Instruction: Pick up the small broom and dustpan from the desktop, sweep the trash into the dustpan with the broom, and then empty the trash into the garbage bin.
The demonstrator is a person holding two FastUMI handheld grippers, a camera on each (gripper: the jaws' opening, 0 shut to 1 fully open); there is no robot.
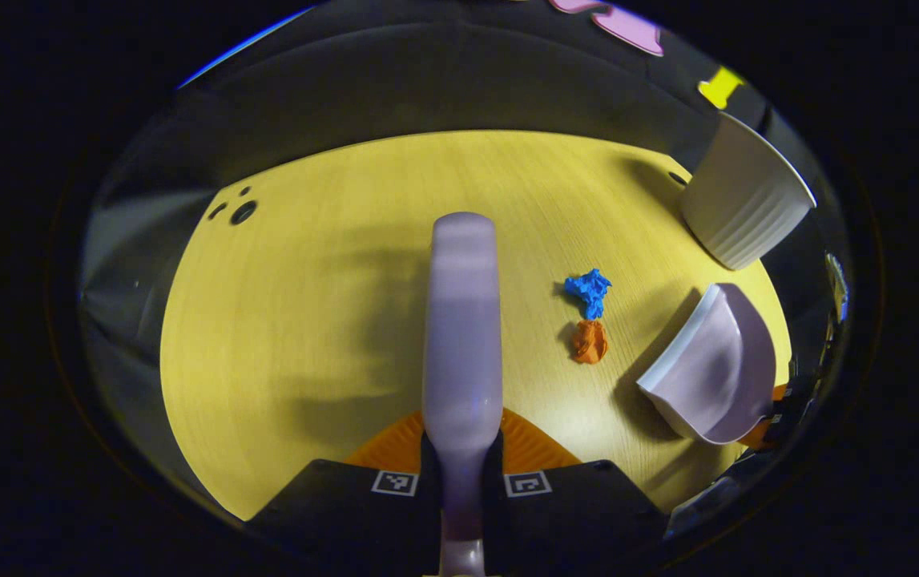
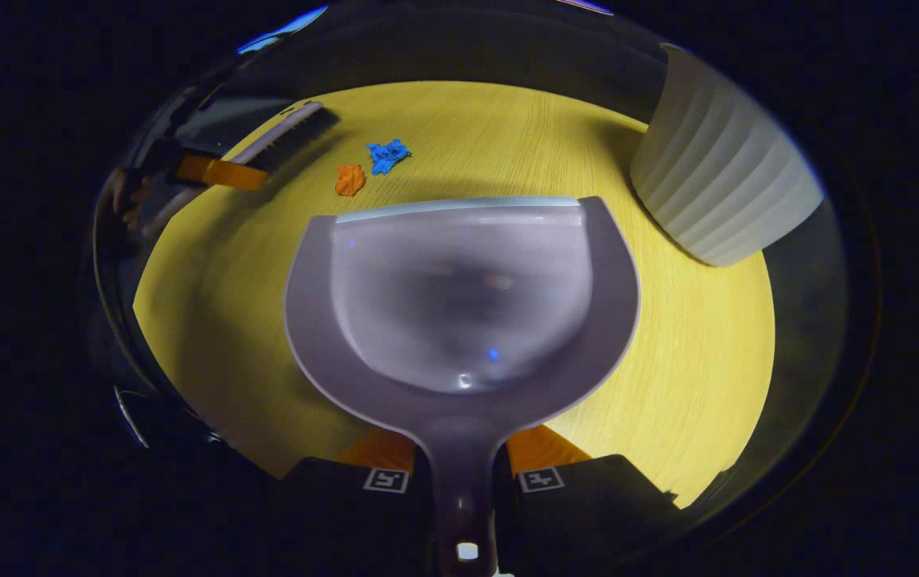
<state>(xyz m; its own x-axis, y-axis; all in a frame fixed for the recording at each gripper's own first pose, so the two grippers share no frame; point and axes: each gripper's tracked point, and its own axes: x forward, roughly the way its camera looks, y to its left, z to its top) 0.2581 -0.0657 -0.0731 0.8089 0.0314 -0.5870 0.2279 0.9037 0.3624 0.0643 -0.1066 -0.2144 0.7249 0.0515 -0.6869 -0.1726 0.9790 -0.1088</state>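
– My dustpan? Smooth glossy plastic, like the broom
– The desktop?
– Matt wood grain; the far bin is ribbed plastic, the blue scrap and orange scrap crumpled paper

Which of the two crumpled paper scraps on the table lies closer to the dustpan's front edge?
The orange crumpled scrap; the blue crumpled scrap lies just beyond it, farther from the pale purple plastic dustpan.

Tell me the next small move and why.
Probably lower the dustpan lip beside the orange scrap and blue scrap: both tools are gripped, the scraps lie loose on the desk, and the broom is close.
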